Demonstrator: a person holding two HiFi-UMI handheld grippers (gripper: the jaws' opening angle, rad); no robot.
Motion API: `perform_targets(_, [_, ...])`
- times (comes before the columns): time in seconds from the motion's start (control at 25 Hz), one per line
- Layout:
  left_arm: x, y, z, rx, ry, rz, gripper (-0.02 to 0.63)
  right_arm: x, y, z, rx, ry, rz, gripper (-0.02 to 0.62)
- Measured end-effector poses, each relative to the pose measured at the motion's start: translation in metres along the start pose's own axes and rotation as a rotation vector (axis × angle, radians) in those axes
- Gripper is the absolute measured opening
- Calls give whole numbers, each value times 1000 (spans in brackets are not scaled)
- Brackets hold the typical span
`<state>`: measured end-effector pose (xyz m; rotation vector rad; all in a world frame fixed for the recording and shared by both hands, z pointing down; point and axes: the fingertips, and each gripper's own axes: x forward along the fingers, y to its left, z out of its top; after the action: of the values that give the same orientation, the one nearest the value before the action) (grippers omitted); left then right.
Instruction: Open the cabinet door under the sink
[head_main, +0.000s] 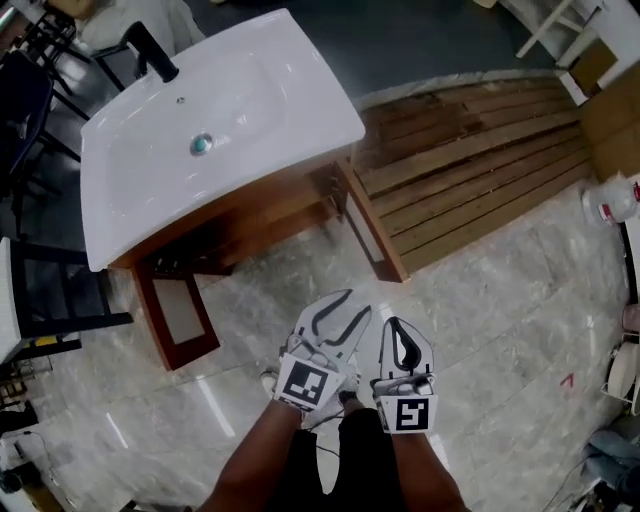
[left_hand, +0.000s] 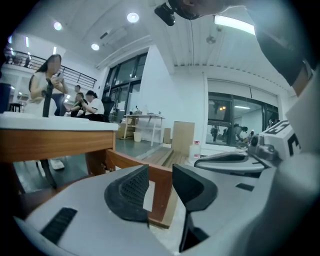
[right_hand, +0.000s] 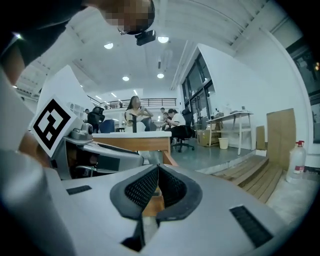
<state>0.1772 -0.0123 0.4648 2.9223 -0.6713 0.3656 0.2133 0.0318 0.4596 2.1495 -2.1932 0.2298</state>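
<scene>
A white sink (head_main: 225, 115) with a black tap (head_main: 152, 50) tops a wooden cabinet (head_main: 250, 215). Both cabinet doors stand swung outward: the left door (head_main: 178, 318) and the right door (head_main: 372, 228). My two grippers hover side by side over the marble floor in front of the cabinet, apart from it. The left gripper (head_main: 345, 303) is open, with nothing between its pads; beyond its jaws the left gripper view shows the wooden door frame (left_hand: 162, 192). The right gripper (head_main: 392, 322) is shut and empty, its pads (right_hand: 145, 187) meeting at the tips.
Wooden planking (head_main: 480, 160) lies right of the cabinet, with a cardboard box (head_main: 612, 120) and a white bottle (head_main: 615, 200) beyond. A black chair frame (head_main: 60, 300) stands at the left. People (right_hand: 135, 112) sit and stand in the background.
</scene>
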Motion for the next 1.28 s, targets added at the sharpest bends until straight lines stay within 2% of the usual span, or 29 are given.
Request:
perform_targets(0.08, [-22, 14, 17, -26, -6, 52, 143, 5, 11, 25, -22, -15, 33, 25])
perform_targets(0.4, [-113, 61, 88, -40, -42, 243, 50, 18, 71, 131, -119, -106, 179, 25])
perform_targets(0.68, [-209, 80, 148, -51, -74, 376, 29, 12, 149, 218, -147, -217, 364, 25])
perform_targets(0.76, [-230, 80, 161, -38, -81, 414, 29, 7, 163, 235, -165, -222, 401, 23])
perform_targets(0.96, [-278, 78, 190, -6, -108, 486, 29, -7, 194, 265, -162, -236, 431, 23])
perform_targets(1.28, [-317, 63, 210, 49, -130, 536, 29, -30, 238, 288, -201, -239, 519, 23])
